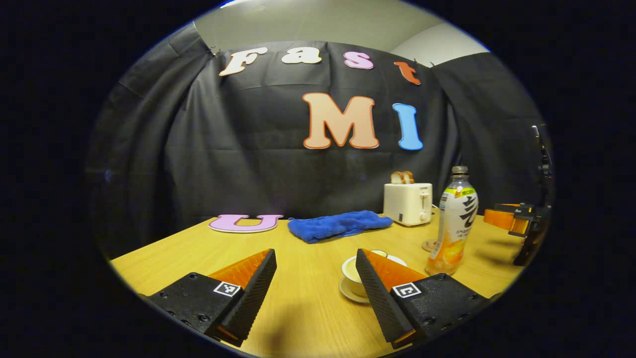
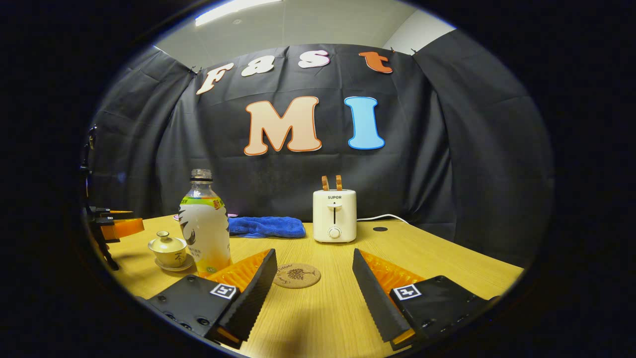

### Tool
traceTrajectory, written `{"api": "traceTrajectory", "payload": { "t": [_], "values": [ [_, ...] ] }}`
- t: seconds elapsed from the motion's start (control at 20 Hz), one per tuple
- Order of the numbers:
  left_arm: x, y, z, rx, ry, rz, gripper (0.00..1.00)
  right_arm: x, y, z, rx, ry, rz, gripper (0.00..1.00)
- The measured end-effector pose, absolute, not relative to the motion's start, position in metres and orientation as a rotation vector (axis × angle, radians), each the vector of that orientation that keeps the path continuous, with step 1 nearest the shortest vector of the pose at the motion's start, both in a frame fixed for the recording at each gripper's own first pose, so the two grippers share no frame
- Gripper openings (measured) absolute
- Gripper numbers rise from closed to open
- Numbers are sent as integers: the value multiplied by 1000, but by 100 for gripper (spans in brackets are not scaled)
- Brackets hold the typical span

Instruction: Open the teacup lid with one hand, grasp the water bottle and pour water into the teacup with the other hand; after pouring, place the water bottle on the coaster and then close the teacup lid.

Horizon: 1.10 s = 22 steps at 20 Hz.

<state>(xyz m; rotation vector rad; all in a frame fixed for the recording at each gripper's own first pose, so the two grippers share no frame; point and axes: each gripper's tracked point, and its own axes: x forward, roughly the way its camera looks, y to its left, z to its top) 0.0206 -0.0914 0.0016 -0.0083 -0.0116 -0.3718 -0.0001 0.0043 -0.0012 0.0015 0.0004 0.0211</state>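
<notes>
I'm counting one water bottle (image 2: 204, 226) at ten o'clock, one lidded teacup (image 2: 168, 247) sitting at nine, one coaster (image 2: 296, 275) lying dead ahead, one toaster (image 2: 334, 215) holding two bread slices (image 2: 331, 182) at twelve, one blue cloth (image 2: 267, 226).

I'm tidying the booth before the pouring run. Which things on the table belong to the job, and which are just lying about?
Belong to the job:
- teacup, lid still on, on its saucer
- water bottle, upright, uncapped
- coaster, bare
- left claw and right claw, both open

Just lying about:
- toaster with bread in its slots
- blue towel
</notes>
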Motion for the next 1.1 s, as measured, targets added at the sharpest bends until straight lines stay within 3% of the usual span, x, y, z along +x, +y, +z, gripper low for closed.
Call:
{"api": "traceTrajectory", "payload": {
  "t": [0.05, 0.5, 0.65, 0.85, 0.95, 1.05, 1.1],
  "values": [
    [21, -98, 2, -10, -12, -399, 94, 0, 4, -1, 2, 0, 21, 97],
    [26, -153, 1, -13, -9, -574, 92, 0, 4, -1, 1, 1, 23, 94],
    [27, -161, 1, -11, -8, -609, 80, -1, 4, -2, 2, 0, 24, 100],
    [30, -165, -1, -9, 1, -624, 69, 0, 4, -2, 2, 0, 25, 94],
    [31, -167, -3, -1, 19, -623, 61, 0, 4, -2, 2, 0, 25, 97],
    [35, -171, -10, 17, 54, -627, 59, 0, 4, -2, 2, 0, 25, 94],
    [36, -172, -14, 28, 76, -626, 59, 0, 4, -2, 2, 0, 25, 97]
  ]
}}
